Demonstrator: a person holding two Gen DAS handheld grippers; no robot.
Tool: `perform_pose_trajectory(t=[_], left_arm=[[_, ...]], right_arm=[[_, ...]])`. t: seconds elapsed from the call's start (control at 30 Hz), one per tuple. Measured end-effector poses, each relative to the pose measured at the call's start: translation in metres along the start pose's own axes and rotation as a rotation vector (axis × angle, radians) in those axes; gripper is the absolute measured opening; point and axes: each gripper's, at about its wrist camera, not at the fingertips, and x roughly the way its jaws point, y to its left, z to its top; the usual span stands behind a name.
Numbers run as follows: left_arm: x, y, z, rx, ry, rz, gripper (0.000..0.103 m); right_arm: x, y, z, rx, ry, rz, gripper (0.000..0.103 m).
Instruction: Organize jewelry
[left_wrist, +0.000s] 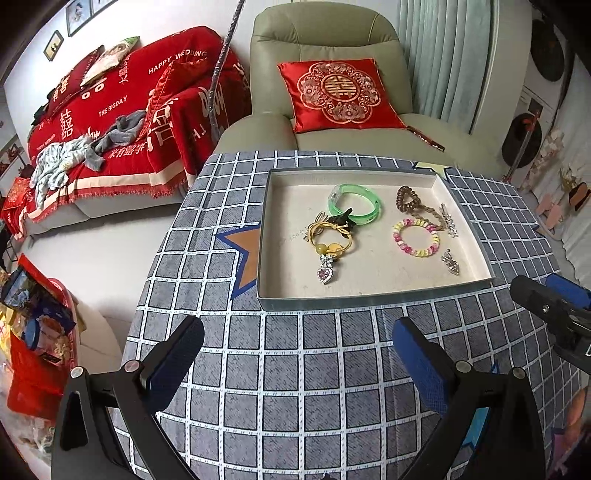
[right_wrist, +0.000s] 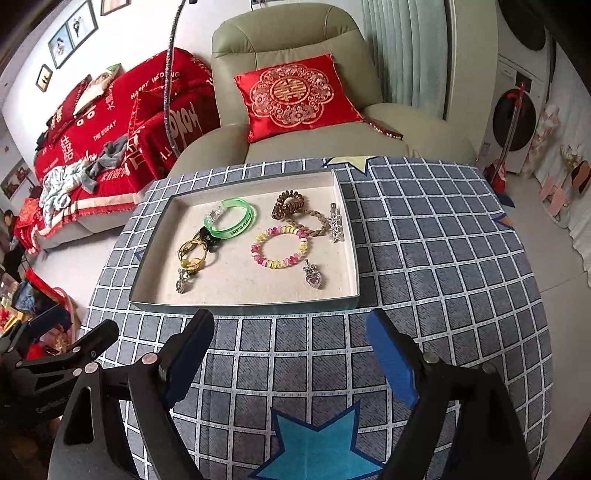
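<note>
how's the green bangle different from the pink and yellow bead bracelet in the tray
The green bangle is one smooth translucent band with printed lettering; the bead bracelet is a ring of separate pink and yellow beads. The bangle overlaps a dark piece at its lower edge; the bead bracelet lies apart from it. Both lie flat in the tray.

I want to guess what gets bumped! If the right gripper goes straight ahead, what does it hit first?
Probably the near wall of the tray. The right gripper, jaws open and empty, points at it over the checked tablecloth. If it rides higher than the wall, the pink and yellow bead bracelet comes next.
</note>
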Motion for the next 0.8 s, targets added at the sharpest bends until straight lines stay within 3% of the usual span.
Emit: perform_pose_trajectory(t=[0.8], left_arm=[[-0.009,0.001,-0.012,-0.007,-0.049,0.006,0.103]], right_arm=[[-0.009,0.009,-0.012,-0.046,-0.059,-0.045,0.087]])
